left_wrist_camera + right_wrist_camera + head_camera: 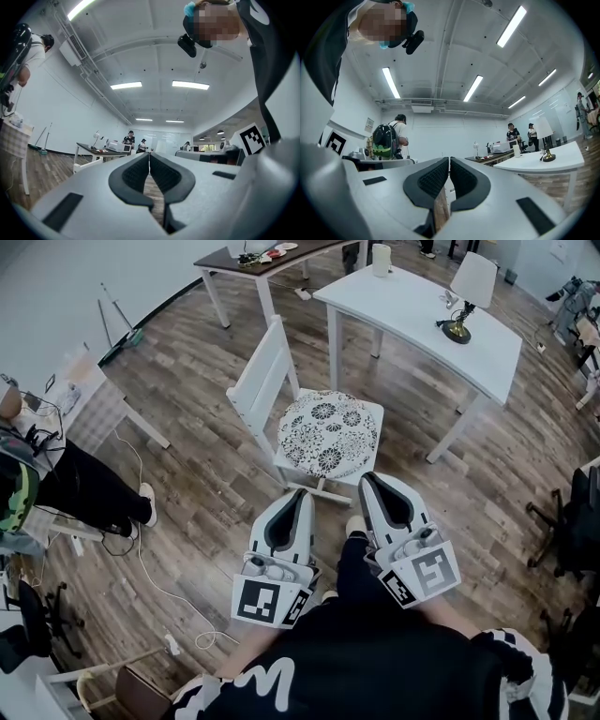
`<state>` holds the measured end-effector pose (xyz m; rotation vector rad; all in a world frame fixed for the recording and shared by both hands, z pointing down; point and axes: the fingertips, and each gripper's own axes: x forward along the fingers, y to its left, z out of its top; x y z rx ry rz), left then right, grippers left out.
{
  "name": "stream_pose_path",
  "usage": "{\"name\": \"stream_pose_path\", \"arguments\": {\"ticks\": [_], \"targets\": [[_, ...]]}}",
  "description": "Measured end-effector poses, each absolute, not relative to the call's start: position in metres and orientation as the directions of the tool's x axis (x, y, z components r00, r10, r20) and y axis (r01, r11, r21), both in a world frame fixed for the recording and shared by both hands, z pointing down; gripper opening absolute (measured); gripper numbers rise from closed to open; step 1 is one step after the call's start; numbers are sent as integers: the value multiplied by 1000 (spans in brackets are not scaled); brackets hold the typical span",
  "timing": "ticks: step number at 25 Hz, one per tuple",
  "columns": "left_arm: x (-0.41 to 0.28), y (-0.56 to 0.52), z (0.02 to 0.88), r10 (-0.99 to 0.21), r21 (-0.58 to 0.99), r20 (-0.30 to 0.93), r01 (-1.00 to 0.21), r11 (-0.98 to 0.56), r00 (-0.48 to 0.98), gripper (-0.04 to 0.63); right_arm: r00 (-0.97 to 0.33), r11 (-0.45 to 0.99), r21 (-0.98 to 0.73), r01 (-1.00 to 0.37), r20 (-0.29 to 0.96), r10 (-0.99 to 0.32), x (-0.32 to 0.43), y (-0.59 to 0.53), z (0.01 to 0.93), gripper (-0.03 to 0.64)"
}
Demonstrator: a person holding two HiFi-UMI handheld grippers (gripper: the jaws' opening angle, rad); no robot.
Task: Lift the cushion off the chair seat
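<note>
A round cushion point(327, 433) with a black-and-white flower print lies on the seat of a white wooden chair point(262, 376) in the middle of the head view. Both grippers hang side by side just short of the chair's near edge, pointing toward it. The left gripper point(302, 491) point(149, 154) is shut, its dark pads together with nothing between them. The right gripper point(367, 476) point(449, 159) is likewise shut and empty. Neither touches the cushion. The cushion does not show in either gripper view.
A white table point(422, 320) with a lamp point(466, 292) stands behind the chair to the right, a brown desk point(253, 261) at the back. A seated person's legs point(89, 488) and a white cable point(150, 568) are at the left; an office chair point(572, 521) at the right.
</note>
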<state>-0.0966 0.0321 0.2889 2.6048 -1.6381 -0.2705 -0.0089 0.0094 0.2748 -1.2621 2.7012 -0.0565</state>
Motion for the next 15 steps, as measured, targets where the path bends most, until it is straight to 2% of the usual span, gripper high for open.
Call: {"name": "stream_pose_path", "arguments": {"ticks": [15], "targets": [[-90,-124,293,-920,139,-107,-910,-390,377,8,-663,672,-106,-733,-113,-740,-2,-153,274,26]]}}
